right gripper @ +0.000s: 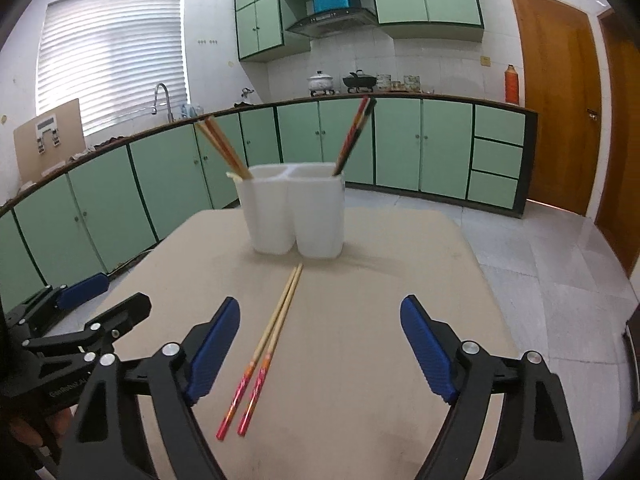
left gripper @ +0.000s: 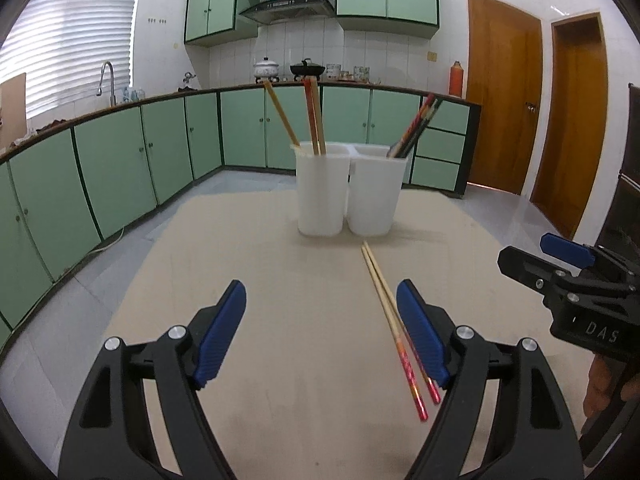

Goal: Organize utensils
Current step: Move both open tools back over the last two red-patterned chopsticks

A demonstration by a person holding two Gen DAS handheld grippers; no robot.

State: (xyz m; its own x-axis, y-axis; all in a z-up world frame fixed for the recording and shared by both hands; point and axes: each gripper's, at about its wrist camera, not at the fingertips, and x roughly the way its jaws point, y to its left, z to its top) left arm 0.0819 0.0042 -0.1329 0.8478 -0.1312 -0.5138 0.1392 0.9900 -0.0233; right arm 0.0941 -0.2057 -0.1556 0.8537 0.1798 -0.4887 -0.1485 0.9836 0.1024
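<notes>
Chopsticks (right gripper: pixel 266 350) lay as a loose pair on the beige table (right gripper: pixel 360 380), side by side and nearly touching, pale tips toward the white holder (right gripper: pixel 298 216) and red patterned handles toward the cameras. Their tips stopped just short of the holder's base. In the right wrist view the pair sat between the spread fingers of the right gripper (right gripper: pixel 320 346), nearer the left-hand pad, with nothing clamped. In the left wrist view the same chopsticks (left gripper: pixel 394 328) ran along the inner edge of the right-hand blue pad, which hid part of the far stick's handle; whether the pad touched them could not be told. The left gripper (left gripper: pixel 322 330) was likewise spread wide and held nothing.

The holder (left gripper: pixel 346 194) stood upright near the table's middle, its two compartments joined. The left wrist view showed wooden chopsticks (left gripper: pixel 308 116) fanned apart in the left compartment and dark patterned chopsticks (left gripper: pixel 416 126) leaning right in the other. From the right wrist view the wooden chopsticks (right gripper: pixel 222 148) bunched together and leaned left, and the dark chopsticks (right gripper: pixel 354 136) leaned right.

Each camera caught the other tool at its edge: the right gripper (left gripper: pixel 560 260) at the far right of the left view, the left gripper (right gripper: pixel 92 304) at the lower left of the right view. Green cabinets (right gripper: pixel 400 144) curved behind the table.
</notes>
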